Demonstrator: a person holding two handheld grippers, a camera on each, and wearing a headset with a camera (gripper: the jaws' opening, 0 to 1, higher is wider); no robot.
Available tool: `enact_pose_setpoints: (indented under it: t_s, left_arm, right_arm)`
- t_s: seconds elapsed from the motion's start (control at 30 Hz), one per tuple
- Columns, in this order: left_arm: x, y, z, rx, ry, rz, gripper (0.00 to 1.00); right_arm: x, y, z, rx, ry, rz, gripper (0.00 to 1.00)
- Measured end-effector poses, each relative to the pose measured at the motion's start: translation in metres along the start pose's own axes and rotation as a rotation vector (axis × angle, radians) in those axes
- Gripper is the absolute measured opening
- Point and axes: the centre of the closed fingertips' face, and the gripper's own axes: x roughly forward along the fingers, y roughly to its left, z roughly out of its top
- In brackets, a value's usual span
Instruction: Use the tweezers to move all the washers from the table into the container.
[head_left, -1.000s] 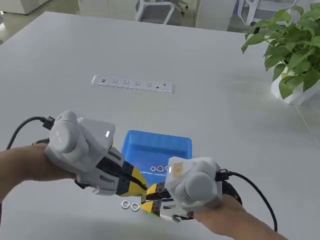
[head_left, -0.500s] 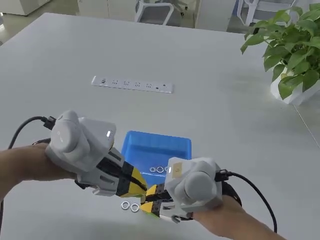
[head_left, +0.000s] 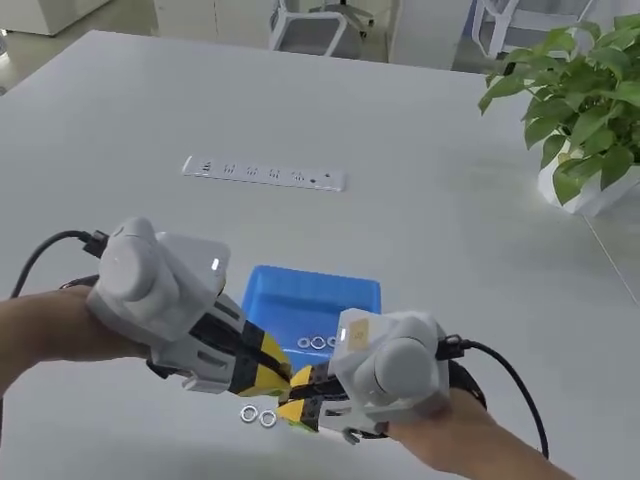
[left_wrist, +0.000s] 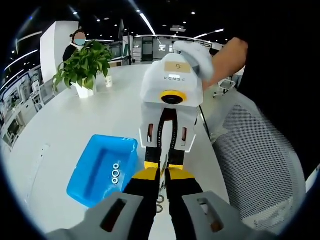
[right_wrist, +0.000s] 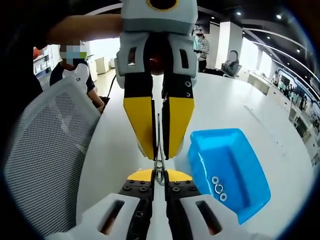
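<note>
I read left gripper and right gripper both clamped on the tweezers, jaws facing. Two washers lie near the table's near edge, just beside the container. Risk: an uneven release could twist the tweezers free and scatter those washers

White table, power strip far centre, potted plant far right, office chairs past the far edge, ceiling strip lights overhead.
</note>
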Motion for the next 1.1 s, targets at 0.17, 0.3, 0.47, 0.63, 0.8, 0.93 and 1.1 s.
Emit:
enact_pose_setpoints:
  t_s: [0.17, 0.3, 0.47, 0.63, 0.8, 0.93, 1.1]
  left_arm:
    - [-0.005, 0.002, 0.006, -0.02, -0.025, 0.014, 0.15]
    - [-0.012, 0.005, 0.007, -0.045, -0.041, 0.03, 0.2]
    - [-0.02, 0.006, 0.007, -0.062, -0.059, 0.045, 0.24]
    - [-0.028, 0.007, 0.004, -0.069, -0.064, 0.067, 0.28]
    - [-0.035, 0.009, 0.0, -0.095, -0.074, 0.097, 0.34]
    - [-0.042, 0.011, -0.001, -0.114, -0.095, 0.128, 0.37]
    - [-0.049, 0.01, -0.01, -0.14, -0.082, 0.151, 0.46]
  right_arm:
    - [-0.005, -0.001, 0.004, -0.011, -0.001, -0.006, 0.08]
    - [-0.009, -0.001, 0.007, -0.016, -0.001, -0.009, 0.08]
    - [-0.015, -0.002, 0.011, -0.01, -0.006, -0.018, 0.08]
    - [-0.02, -0.004, 0.017, -0.017, -0.01, -0.021, 0.08]
    - [-0.026, -0.008, 0.026, -0.03, -0.015, -0.025, 0.08]
    - [-0.03, -0.012, 0.031, -0.036, -0.018, -0.027, 0.08]
    - [-0.034, -0.018, 0.038, -0.047, -0.026, -0.031, 0.08]
